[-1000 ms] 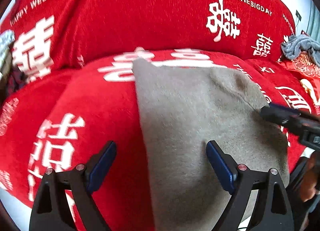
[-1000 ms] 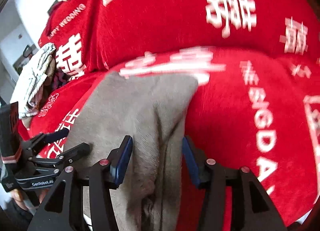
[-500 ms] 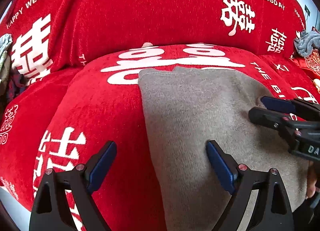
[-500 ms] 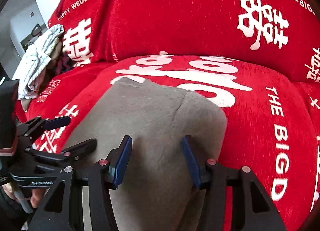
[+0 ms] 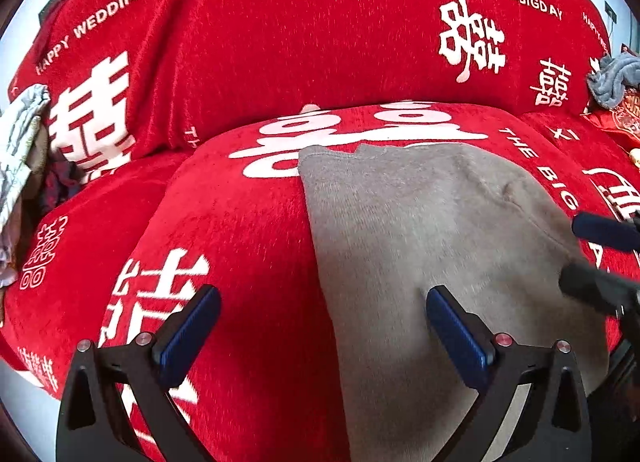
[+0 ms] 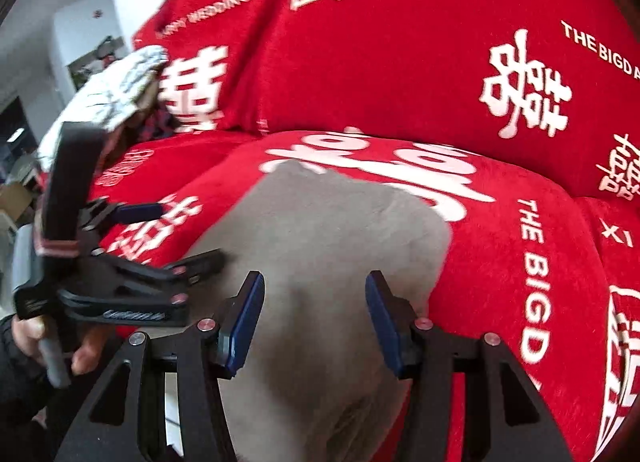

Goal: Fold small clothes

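Observation:
A grey fleece garment [image 5: 432, 246] lies flat, folded lengthwise, on a red sofa seat cushion [image 5: 248, 230]; it also shows in the right wrist view [image 6: 328, 246]. My left gripper [image 5: 320, 326] is open and empty, straddling the garment's left edge near its front end. My right gripper [image 6: 314, 310] is open and empty above the garment's near right part. The right gripper's fingers [image 5: 600, 262] show at the right edge of the left wrist view. The left gripper [image 6: 160, 234] shows at the left of the right wrist view.
The sofa back [image 5: 320, 42] is covered in red cloth with white characters. A pale patterned cloth heap [image 6: 116, 94] lies on the left end of the sofa. A grey-blue cloth [image 5: 612, 78] lies at the far right.
The garment went from bunched and held up to lying flat on the cushion. Both grippers have drawn back toward its near end, and the right gripper has opened wider.

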### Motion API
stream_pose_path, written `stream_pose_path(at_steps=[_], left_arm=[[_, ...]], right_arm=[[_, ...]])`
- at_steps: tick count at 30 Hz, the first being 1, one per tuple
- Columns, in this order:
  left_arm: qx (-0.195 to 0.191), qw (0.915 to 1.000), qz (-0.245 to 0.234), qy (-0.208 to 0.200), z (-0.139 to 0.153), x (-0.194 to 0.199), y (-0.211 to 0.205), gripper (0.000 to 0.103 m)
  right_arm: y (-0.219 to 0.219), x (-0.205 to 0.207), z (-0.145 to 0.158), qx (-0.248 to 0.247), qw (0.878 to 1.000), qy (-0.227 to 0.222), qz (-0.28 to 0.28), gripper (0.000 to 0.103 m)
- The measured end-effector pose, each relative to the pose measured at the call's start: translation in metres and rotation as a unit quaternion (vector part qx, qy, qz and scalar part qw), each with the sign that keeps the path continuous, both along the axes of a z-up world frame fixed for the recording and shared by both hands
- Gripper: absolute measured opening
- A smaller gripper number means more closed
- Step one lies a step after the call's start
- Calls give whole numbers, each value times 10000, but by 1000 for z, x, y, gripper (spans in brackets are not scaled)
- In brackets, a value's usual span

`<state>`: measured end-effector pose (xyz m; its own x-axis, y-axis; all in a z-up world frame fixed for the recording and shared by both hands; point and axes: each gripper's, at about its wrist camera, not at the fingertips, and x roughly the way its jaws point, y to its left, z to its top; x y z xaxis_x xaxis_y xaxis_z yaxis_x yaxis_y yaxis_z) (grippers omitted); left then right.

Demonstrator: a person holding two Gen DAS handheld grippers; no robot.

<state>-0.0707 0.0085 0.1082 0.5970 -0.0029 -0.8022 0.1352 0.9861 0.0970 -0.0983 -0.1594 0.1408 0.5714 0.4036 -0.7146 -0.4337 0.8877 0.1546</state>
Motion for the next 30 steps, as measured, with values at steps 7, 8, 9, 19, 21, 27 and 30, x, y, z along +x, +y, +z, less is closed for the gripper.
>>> stream_pose_path(at_steps=[7,8,9,19,21,27,30], left_arm=[[53,10000,74,-32,-10,-28,6,103],[44,10000,77,-23,-13,-31,7,103],[39,10000,86,-20,-15,-32,8,103],[71,9996,74,-274,-1,-44,4,103],[131,9996,126,-221,-5,-39,2,103],[316,9994,91,-46,-13,-32,-7,103],[239,9996,24,-129,-8,-38,-8,103]], right_arm=[[0,-23,-36,32,9995,312,-14,56],[-3,-27,-40,75,9995,307,-26,56],[-4,-30,-42,79,9996,274,-27,56],[-3,-29,-10,96,9997,82,-214,57],[1,-16,-10,212,9991,273,-225,57],[-1,11,-35,481,9926,1022,-442,58],[-2,1,-30,532,9932,904,-498,59]])
